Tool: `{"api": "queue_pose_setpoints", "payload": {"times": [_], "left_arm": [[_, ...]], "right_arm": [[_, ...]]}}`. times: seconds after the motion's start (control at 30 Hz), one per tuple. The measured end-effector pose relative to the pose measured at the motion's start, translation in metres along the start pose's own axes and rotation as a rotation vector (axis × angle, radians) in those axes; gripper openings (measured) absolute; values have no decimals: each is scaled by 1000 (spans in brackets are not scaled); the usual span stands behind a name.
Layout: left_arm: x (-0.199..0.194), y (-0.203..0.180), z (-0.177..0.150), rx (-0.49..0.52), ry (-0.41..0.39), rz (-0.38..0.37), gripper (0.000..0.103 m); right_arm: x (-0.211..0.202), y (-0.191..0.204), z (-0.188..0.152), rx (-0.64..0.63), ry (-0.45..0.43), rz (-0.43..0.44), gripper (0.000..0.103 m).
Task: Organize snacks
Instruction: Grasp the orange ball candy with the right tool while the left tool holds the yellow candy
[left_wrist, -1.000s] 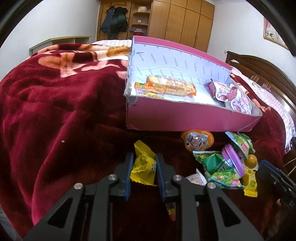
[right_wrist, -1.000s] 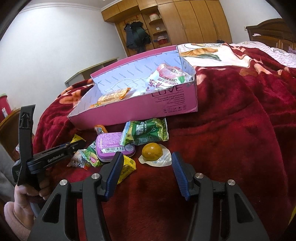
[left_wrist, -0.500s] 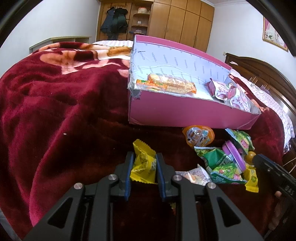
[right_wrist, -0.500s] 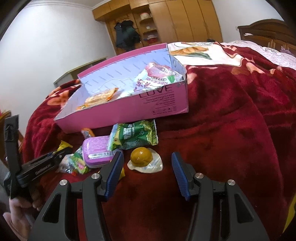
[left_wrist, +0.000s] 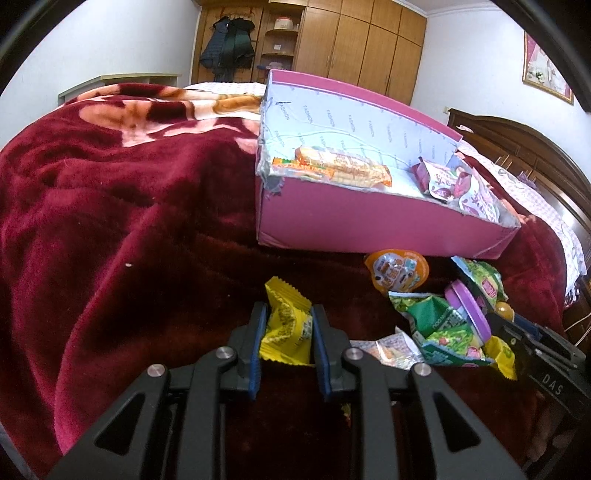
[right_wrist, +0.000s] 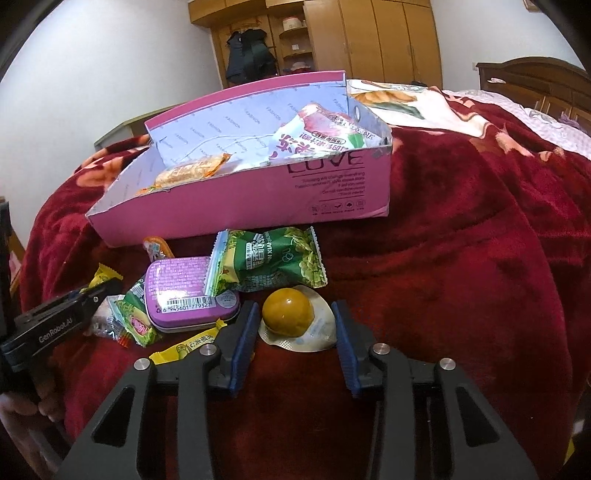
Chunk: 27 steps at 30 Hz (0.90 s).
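Left tool (left_wrist: 286, 328) is clamping a yellow packet (left_wrist: 286, 326) just in front of the pink box (left_wrist: 369, 225) on the bed. Right tool (right_wrist: 293, 325) is closing around the egg pack (right_wrist: 295, 319), pads not yet pressing it, also in front of the box.

The jelly cup (right_wrist: 295, 319) lies on the bed (right_wrist: 461, 277) between the right gripper's (right_wrist: 293, 332) closing jaws. Just ahead sits a snack packet (right_wrist: 269, 260), overlapping a tin (right_wrist: 184, 291) to its left. The box (right_wrist: 258, 199) stands beyond, holding a wafer pack (right_wrist: 188, 171) left and a pouch (right_wrist: 317, 138) right.
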<state>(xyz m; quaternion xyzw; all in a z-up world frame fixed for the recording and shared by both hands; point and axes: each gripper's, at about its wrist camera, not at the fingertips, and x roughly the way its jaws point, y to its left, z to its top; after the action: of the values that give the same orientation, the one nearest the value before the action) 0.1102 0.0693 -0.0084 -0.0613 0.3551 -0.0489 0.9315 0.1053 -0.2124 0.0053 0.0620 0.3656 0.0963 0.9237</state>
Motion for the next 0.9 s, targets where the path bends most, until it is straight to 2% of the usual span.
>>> {"api": "queue_pose_setpoints", "payload": {"times": [0.23, 0.9], "left_arm": [[0, 0, 0, -6, -1, -5, 24], [-40, -7, 7, -29, -68, -48, 23]], "right_arm": [[-5, -7, -1, 33, -20, 29, 33], [-33, -13, -2, 57, -80, 59, 32]]}}
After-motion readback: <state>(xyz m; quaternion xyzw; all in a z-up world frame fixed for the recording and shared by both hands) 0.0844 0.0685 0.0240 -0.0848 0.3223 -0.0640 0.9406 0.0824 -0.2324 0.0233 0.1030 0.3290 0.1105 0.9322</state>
